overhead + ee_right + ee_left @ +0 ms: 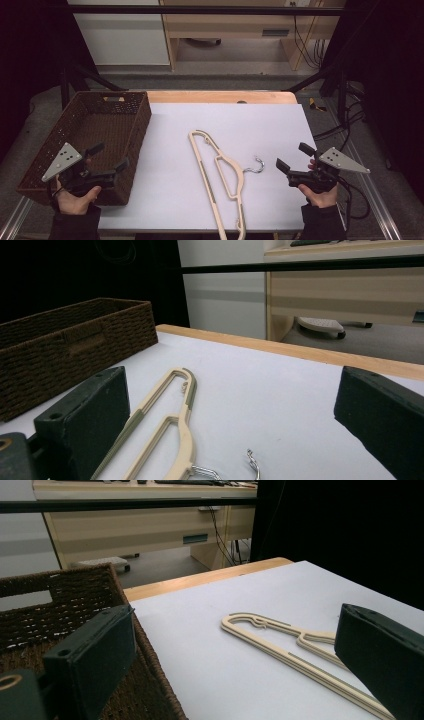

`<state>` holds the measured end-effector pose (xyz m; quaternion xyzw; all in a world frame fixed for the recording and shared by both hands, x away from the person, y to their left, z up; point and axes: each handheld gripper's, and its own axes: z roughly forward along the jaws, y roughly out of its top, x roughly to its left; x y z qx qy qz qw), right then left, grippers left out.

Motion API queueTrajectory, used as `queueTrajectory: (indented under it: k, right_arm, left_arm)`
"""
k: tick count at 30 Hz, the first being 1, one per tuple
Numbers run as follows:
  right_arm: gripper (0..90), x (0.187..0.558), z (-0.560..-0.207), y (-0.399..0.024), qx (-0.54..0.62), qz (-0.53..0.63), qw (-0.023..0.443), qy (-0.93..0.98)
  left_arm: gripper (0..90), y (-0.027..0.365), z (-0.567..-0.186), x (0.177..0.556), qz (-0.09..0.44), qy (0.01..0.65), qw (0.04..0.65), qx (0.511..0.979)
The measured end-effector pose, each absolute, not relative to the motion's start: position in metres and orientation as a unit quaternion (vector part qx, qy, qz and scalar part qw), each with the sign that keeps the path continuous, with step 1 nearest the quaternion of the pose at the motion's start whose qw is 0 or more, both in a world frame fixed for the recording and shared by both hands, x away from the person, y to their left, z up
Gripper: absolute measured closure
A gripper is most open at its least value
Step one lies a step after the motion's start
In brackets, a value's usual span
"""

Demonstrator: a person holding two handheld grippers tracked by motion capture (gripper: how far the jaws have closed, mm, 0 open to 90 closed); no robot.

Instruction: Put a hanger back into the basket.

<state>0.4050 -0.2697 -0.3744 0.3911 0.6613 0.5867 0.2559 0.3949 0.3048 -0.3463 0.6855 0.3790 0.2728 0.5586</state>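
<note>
Pale wooden cabinets and a grey floor lie beyond a table (220, 96) with a light wooden far edge, most of it covered by a white sheet (260, 130). At the sheet's left side stands a dark brown woven rectangular basket (131, 131) with a cut-out handle in its far wall; what shows of its inside in the high view and the left gripper view is bare weave, with nothing lying in it.

Near the middle of the sheet, towards the person's edge, a cream plastic clothes hanger (222, 176) with a silver metal hook (257, 165) lies flat, its hook pointing towards the right gripper.

Held above the basket's near part, the left gripper (109, 157) has its jaws spread wide with nothing between them; in its own view the hanger (280, 642) lies ahead on the sheet. Out by the sheet's right edge, the right gripper (295, 156) also has its jaws wide apart and empty, near the hook without touching it.
</note>
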Motion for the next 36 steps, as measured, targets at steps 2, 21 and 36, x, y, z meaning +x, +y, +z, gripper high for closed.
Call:
queueTrajectory:
  k: [2,21,36]
  right_arm:
    - [1.9,0.405,-0.375,-0.27,0.391,0.587,0.256,0.661]
    - [3.3,0.409,-0.379,-0.259,0.389,0.577,0.236,0.678]
    - [3.5,0.401,-0.382,-0.257,0.387,0.58,0.227,0.68]
  left_arm:
    - [3.1,0.304,-0.346,0.395,0.272,0.378,0.557,0.688]
    - [3.8,0.233,-0.359,0.413,0.233,0.348,0.522,0.743]
    - [5.3,0.143,-0.368,0.445,0.181,0.293,0.506,0.79]
